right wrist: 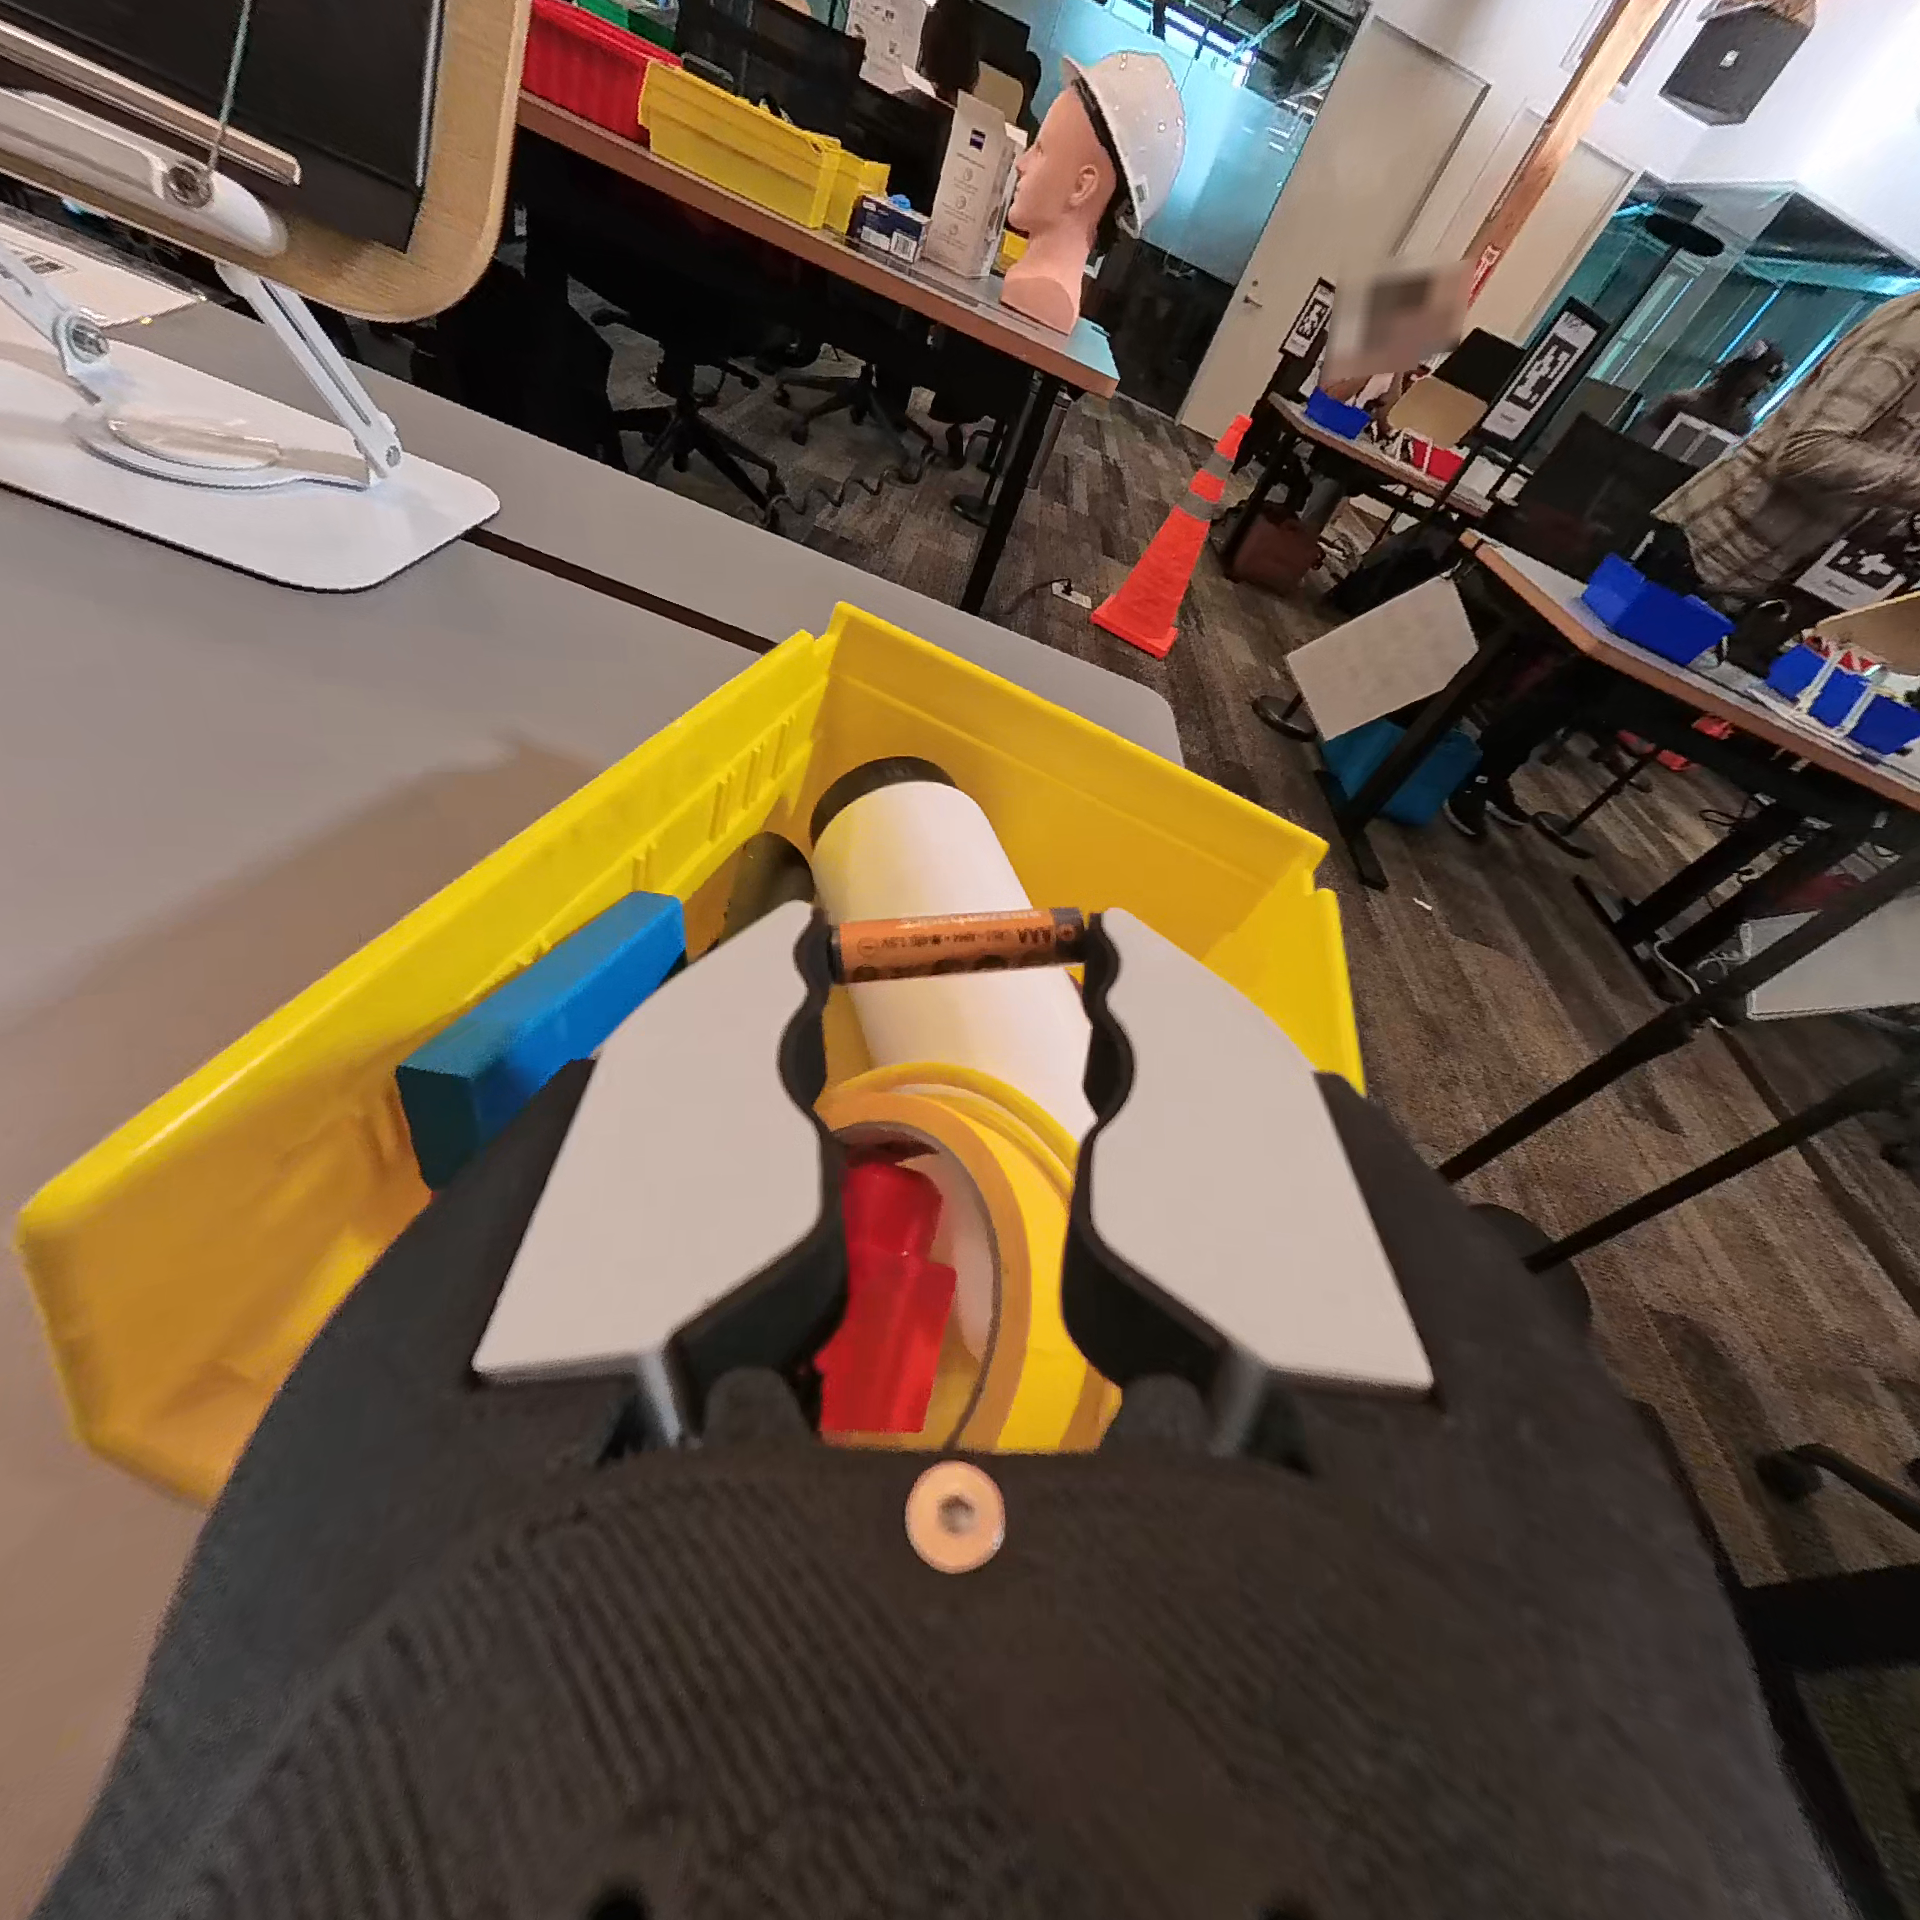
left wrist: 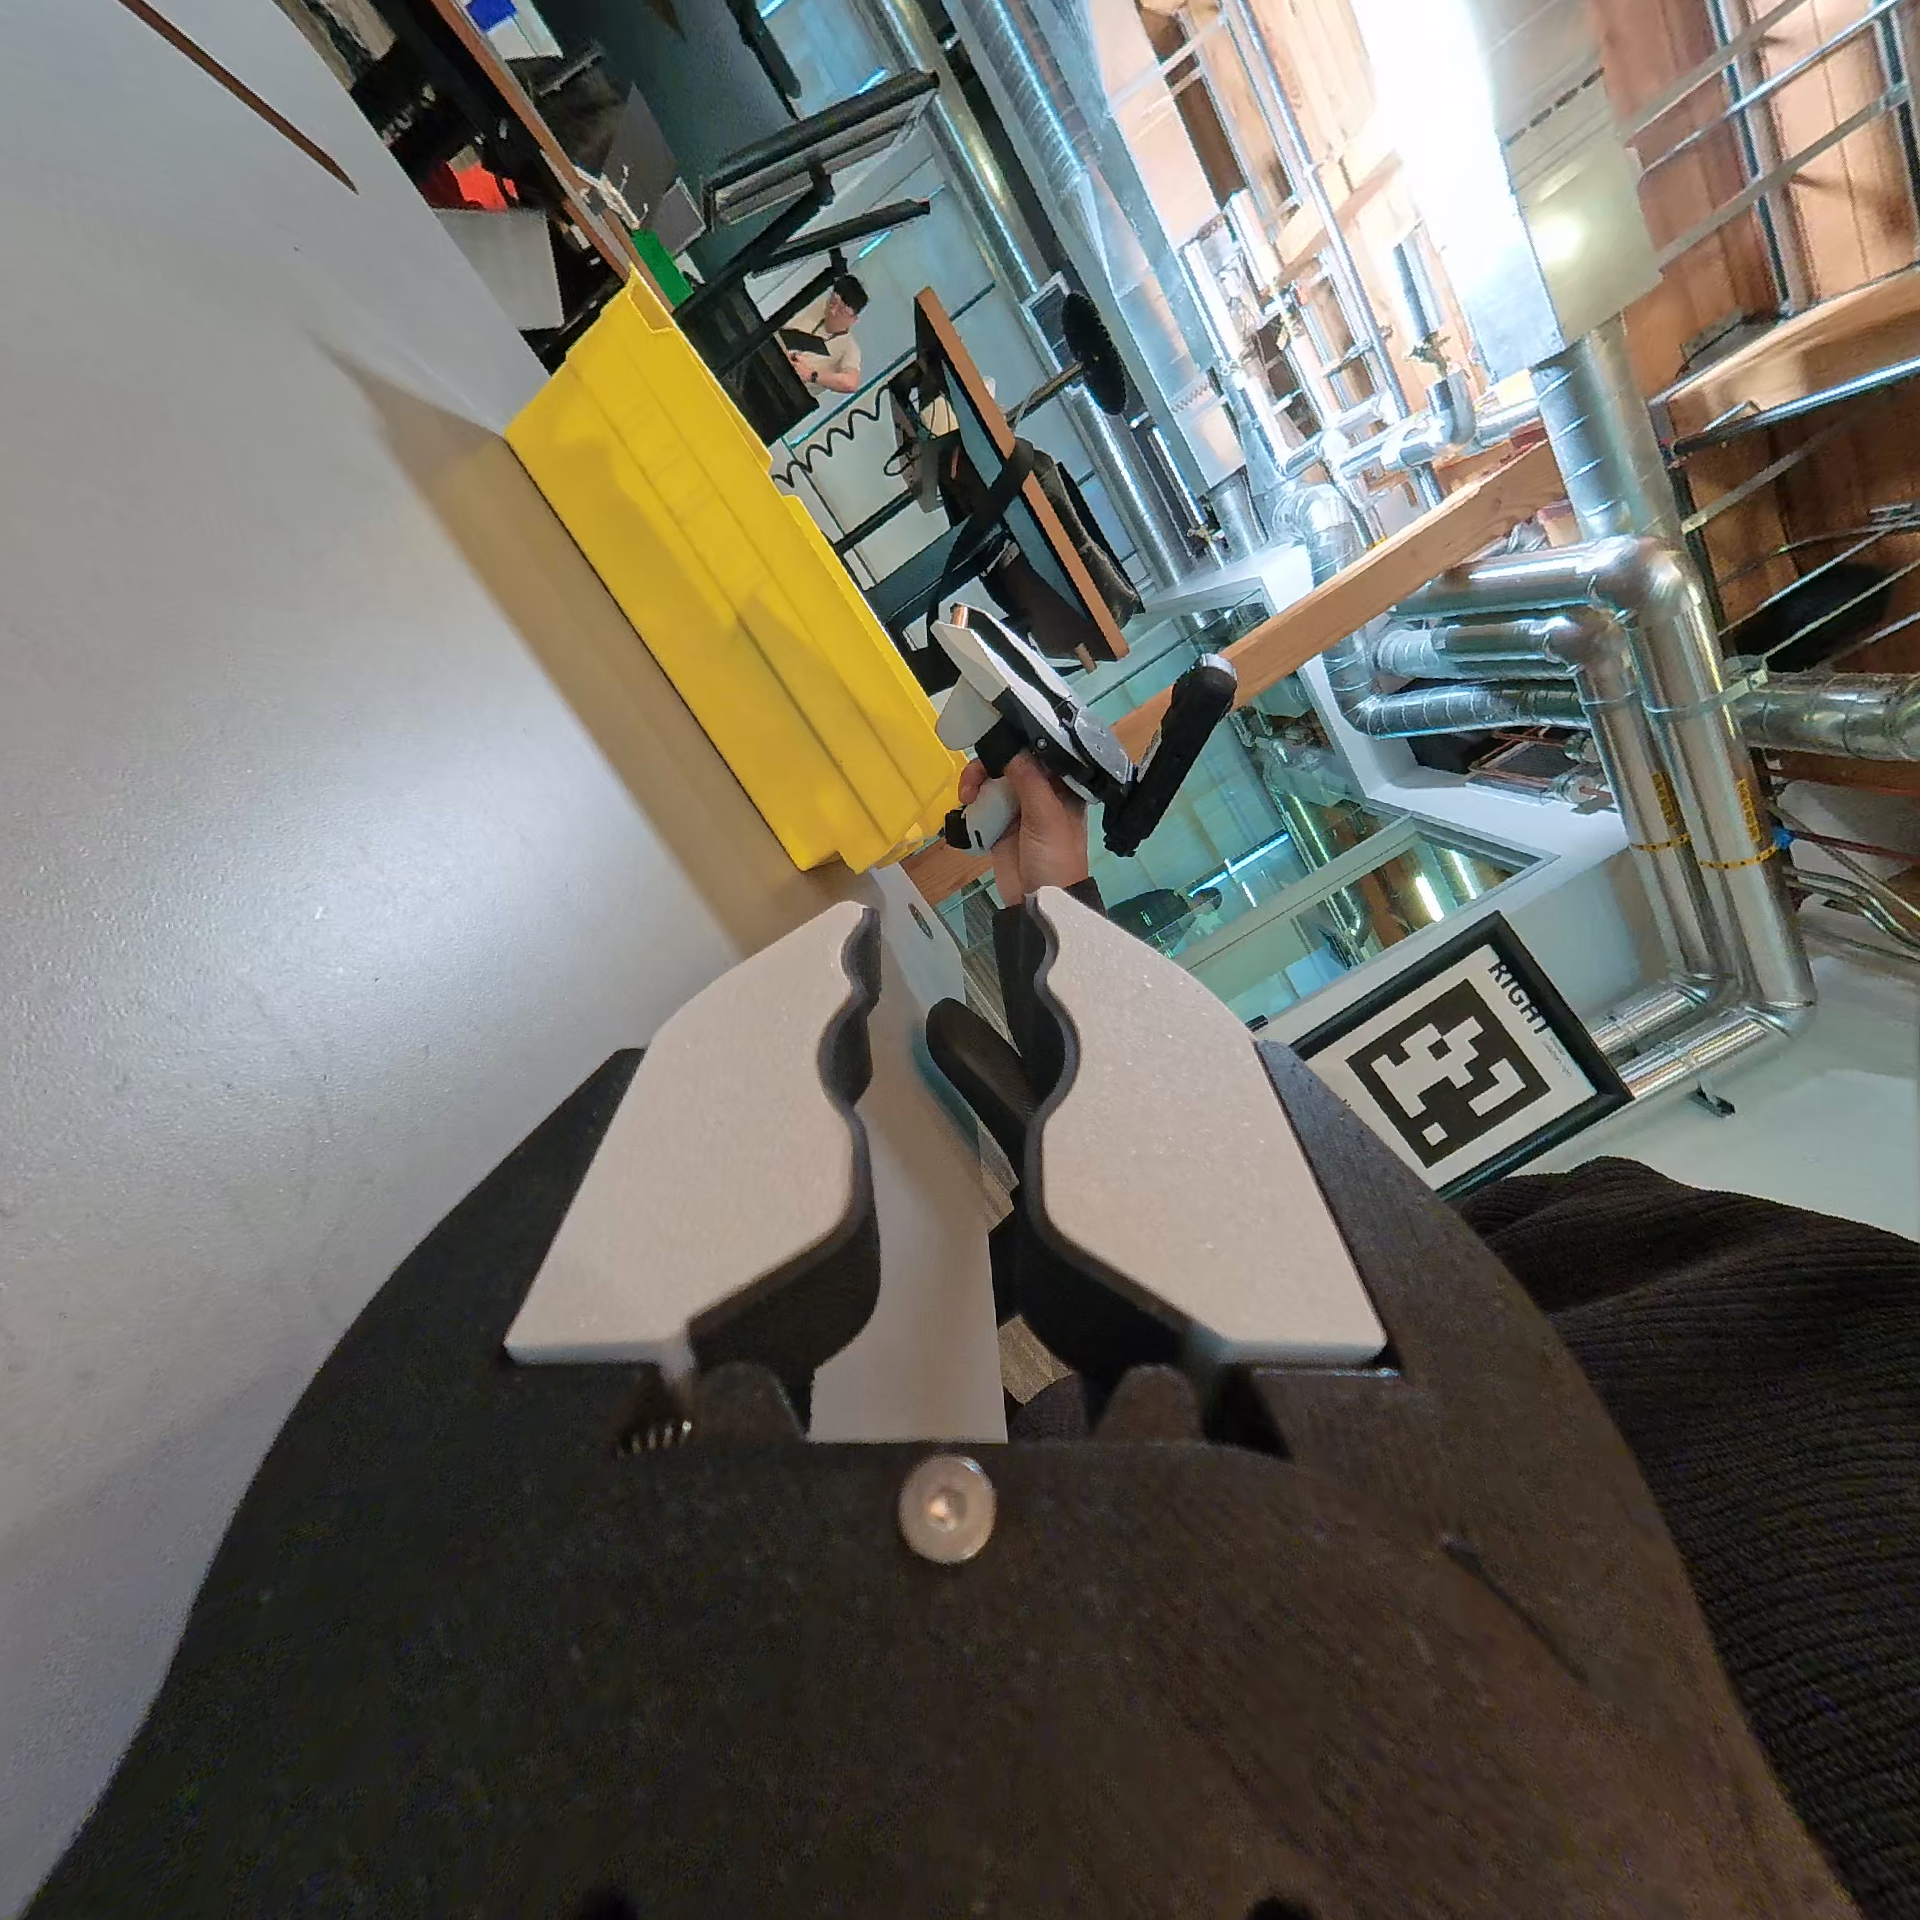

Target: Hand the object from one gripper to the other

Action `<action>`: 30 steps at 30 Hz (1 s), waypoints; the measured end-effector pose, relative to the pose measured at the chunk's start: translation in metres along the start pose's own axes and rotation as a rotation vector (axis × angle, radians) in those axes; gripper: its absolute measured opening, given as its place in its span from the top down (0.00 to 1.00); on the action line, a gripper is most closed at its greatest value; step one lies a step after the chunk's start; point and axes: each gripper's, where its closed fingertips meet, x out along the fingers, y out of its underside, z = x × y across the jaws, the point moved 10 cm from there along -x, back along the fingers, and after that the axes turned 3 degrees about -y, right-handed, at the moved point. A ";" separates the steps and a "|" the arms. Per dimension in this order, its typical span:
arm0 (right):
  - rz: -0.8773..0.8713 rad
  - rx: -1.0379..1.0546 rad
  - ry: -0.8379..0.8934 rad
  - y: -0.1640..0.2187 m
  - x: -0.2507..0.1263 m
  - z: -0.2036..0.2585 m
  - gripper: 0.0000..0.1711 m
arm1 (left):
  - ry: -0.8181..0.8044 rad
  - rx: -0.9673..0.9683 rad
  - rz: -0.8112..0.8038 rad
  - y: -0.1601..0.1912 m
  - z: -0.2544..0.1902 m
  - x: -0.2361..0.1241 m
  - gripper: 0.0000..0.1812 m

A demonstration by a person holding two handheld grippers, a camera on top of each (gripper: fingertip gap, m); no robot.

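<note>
Right gripper (right wrist: 958,951): jaws clamped at the tips, pitched downward. Left gripper (left wrist: 954,940): rolled sideways, jaws parted, nothing between.

The battery (right wrist: 958,943) is a slim orange cylinder with a black band at its right end (small print runs along its side). It lies crosswise, level, pinched end to end between the right gripper (right wrist: 954,940) fingertips.

We see small dark print along the orange battery (right wrist: 957,943), a short word on the framed black-and-white marker board (left wrist: 1455,1060), black tags on the silver pipes (left wrist: 1662,800) and printed white boxes (right wrist: 971,192) on the far desk; we leave all wording unquoted.
</note>
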 end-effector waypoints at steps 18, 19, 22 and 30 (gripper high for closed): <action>0.142 -0.104 -0.004 -0.002 0.007 0.011 0.72 | -0.001 -0.009 0.001 0.001 0.001 0.000 0.86; 0.184 -0.072 -0.002 -0.002 0.005 0.008 0.72 | -0.001 -0.010 0.000 0.001 0.001 0.000 0.86; 0.339 0.052 0.004 -0.003 0.002 0.002 0.72 | -0.001 -0.014 0.000 0.001 0.002 0.000 0.86; 0.688 0.099 0.092 -0.009 -0.008 0.011 0.72 | -0.008 -0.021 -0.001 0.001 0.004 -0.001 0.86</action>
